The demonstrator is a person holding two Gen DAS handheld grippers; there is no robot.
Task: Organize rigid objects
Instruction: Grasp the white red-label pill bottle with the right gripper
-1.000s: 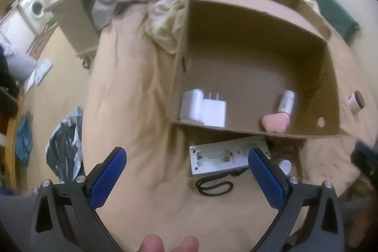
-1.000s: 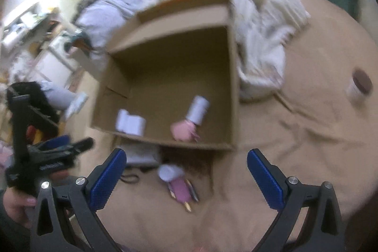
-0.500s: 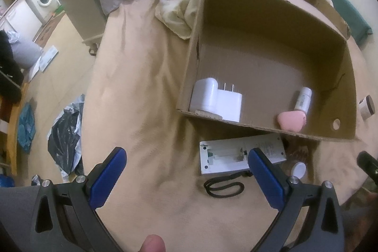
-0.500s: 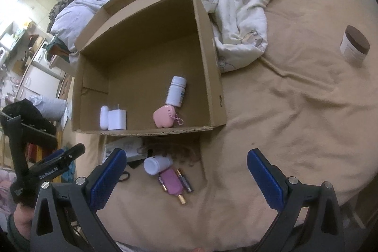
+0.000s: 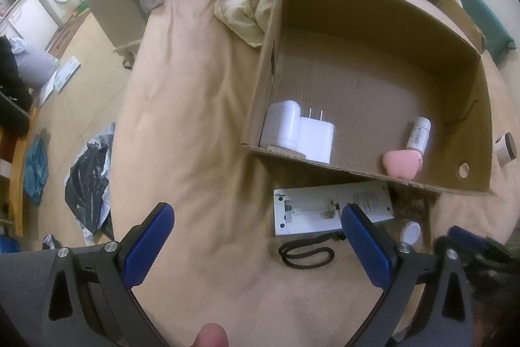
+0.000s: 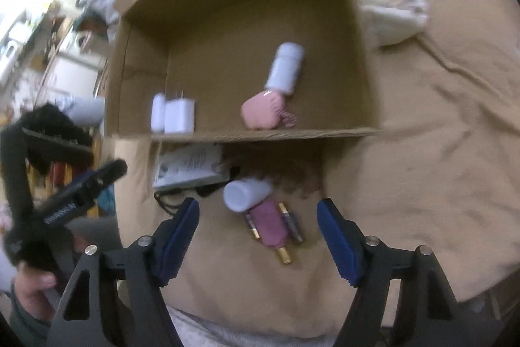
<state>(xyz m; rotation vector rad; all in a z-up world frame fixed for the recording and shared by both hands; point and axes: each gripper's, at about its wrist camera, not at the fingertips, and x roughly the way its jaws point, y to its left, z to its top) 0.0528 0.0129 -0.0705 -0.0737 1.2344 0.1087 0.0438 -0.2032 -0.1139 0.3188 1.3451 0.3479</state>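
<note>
Right wrist view is blurred: right hand-held gripper, jaws closing with nothing pressed, hangs over a white bottle, pink item and batteries on the bed, beside the box. Left hand-held gripper gapes empty; its right finger hides part of a white device.

Right wrist view: motion-blurred throughout.
White remote: far end hidden behind the cardboard box wall.
Brown-lidded jar: partly cut by the lens edge.
Bottle label: too small to read.
</note>
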